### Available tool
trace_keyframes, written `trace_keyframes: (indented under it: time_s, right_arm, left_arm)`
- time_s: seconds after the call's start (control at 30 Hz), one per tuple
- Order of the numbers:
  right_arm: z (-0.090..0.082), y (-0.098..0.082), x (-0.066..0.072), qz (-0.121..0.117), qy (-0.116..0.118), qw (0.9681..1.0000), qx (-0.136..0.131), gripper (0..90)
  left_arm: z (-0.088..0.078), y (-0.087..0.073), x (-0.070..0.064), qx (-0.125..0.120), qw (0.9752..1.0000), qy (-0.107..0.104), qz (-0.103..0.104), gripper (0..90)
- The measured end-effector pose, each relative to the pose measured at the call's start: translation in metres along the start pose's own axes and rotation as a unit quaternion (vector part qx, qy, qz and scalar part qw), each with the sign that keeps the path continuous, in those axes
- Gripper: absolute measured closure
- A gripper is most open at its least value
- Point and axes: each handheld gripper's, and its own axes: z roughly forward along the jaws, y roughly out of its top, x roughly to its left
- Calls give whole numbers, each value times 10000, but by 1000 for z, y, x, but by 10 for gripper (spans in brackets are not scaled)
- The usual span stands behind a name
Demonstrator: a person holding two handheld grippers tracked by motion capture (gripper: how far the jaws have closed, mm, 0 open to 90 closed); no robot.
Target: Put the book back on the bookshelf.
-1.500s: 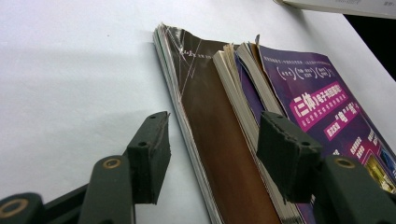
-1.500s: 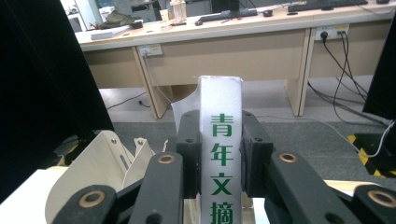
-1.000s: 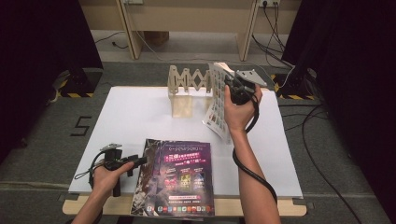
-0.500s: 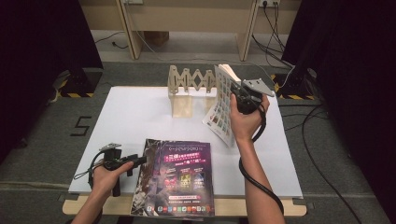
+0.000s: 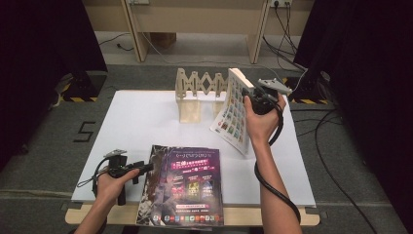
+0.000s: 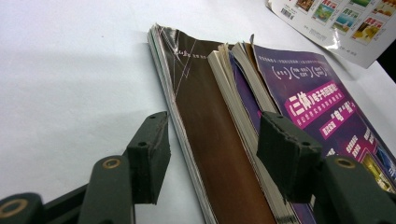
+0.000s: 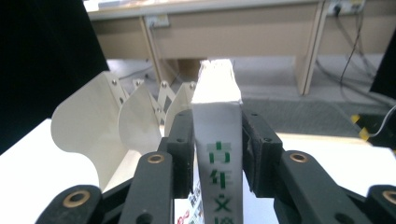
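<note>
A thick magazine (image 5: 233,114) with a grid of small pictures on its cover stands tilted on the white table (image 5: 146,122), its top by the right end of a wooden accordion rack (image 5: 197,92). My right gripper (image 5: 253,97) is at its upper edge. In the right gripper view the white spine (image 7: 218,154) rises between the jaws of the right gripper (image 7: 217,135). The jaws have just been opening and the spine shows no pinch. My left gripper (image 5: 141,168) stands open, its jaws straddling the left edge of a magazine stack (image 6: 224,154) topped by a purple cover (image 5: 185,185).
The rack's curved dividers (image 7: 116,126) stand left of the upright magazine. Beyond the table run wooden furniture legs (image 5: 136,34) and floor cables (image 5: 336,161). The stack overhangs the table's front edge.
My right hand has carried the upright magazine a little to the right and tipped it further. The left hand and the stack have not moved.
</note>
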Motion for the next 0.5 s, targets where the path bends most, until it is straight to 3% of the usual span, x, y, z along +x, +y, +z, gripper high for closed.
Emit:
trace_keyframes:
  time_s: [0.1,0.27,0.5]
  right_arm:
    - [9,3,-7,85,91,9995,289,673]
    - [15,7,-12,112,19,9988,478,660]
    - [17,8,-13,32,-53,9977,675,708]
  left_arm:
    - [0,0,0,-10,10000,-10,-8,428]
    - [1,0,0,12,10000,-14,-5,427]
    - [1,0,-1,26,10000,-14,19,427]
